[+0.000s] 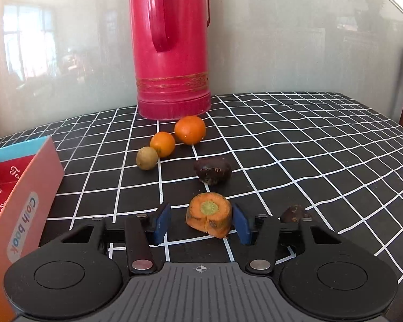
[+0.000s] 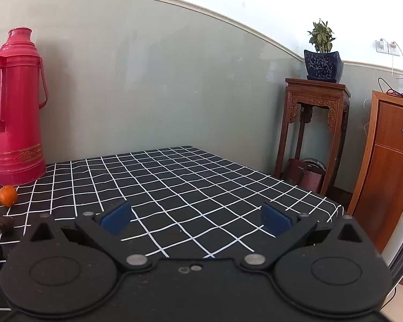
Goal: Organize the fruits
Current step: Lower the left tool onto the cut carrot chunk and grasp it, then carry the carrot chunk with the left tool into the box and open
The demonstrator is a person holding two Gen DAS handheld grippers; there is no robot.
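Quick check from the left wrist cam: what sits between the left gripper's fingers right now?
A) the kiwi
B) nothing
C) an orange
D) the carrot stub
D: the carrot stub sits between the open left gripper's blue pads, close to the right-hand one, not yet squeezed.

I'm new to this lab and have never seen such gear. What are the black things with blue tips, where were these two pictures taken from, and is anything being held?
Each picture comes from a camera on a hand-held two-finger gripper, looking forward along its blue-padded fingers.

In the left wrist view, the left gripper is open around a cut orange carrot stump; its right pad looks to be at the stump's side, the left pad apart, so nothing is gripped yet. On the black checked tablecloth beyond lie a dark brown fruit, two oranges, a greenish-brown round fruit, a tall red thermos and a pink box.

In the right wrist view, the right gripper is wide open above bare cloth, holding nothing.
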